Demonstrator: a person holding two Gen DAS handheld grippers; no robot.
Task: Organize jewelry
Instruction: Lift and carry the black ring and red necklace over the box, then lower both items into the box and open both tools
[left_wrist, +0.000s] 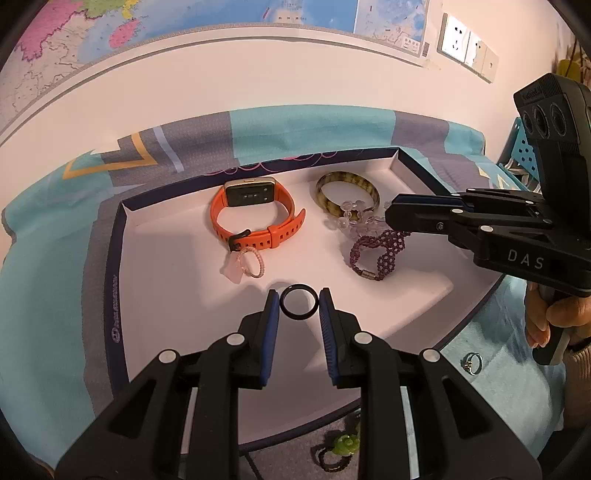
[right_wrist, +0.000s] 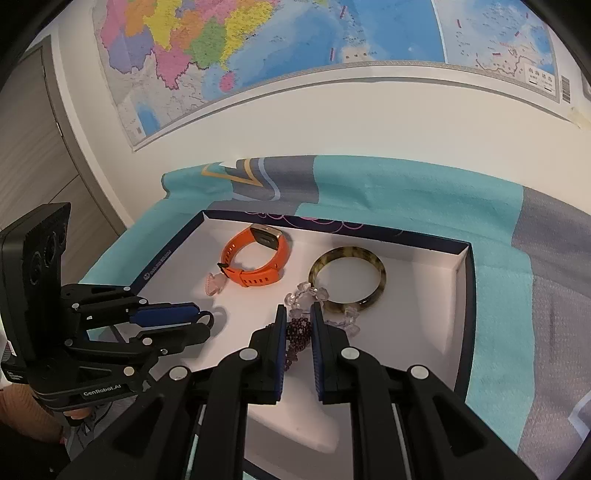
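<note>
- Inside the shallow white-lined box (left_wrist: 155, 236), which lies on a teal and grey cloth (left_wrist: 48, 280), several pieces of jewelry are laid out.
- Toward the back left of the box stands an orange watch (left_wrist: 255, 218), its strap closed in a loop and its face upright.
- Just in front of the watch lies a small pink bracelet (left_wrist: 247, 264) with a pale charm, touching the strap's lower edge.
- At the back right lies a mottled brown bangle (left_wrist: 347, 194), flat on the box floor.
- A clear bead bracelet (left_wrist: 351, 218) overlaps the bangle's near edge, and a purple beaded bracelet (left_wrist: 376, 254) lies just in front of it.
- The left tongs (left_wrist: 298, 301) are clamped on a black ring (left_wrist: 298, 303); the ring sits between the two blue pads, touching both, above the near part of the box floor.
- The right tongs (right_wrist: 298, 314) are closed on the purple beaded bracelet, whose beads show in the narrow gap between the pads in the right wrist view.
- In the left wrist view the right tongs reach in from the right over the clear beads, with a hand (left_wrist: 554, 317) on the handle.
- Outside the box, on the cloth at its near side, lie a green beaded piece (left_wrist: 343, 445) and a small metal ring (left_wrist: 472, 362).
- A map (right_wrist: 295, 48) hangs on the wall behind, and wall sockets (left_wrist: 467, 46) show to its right.
</note>
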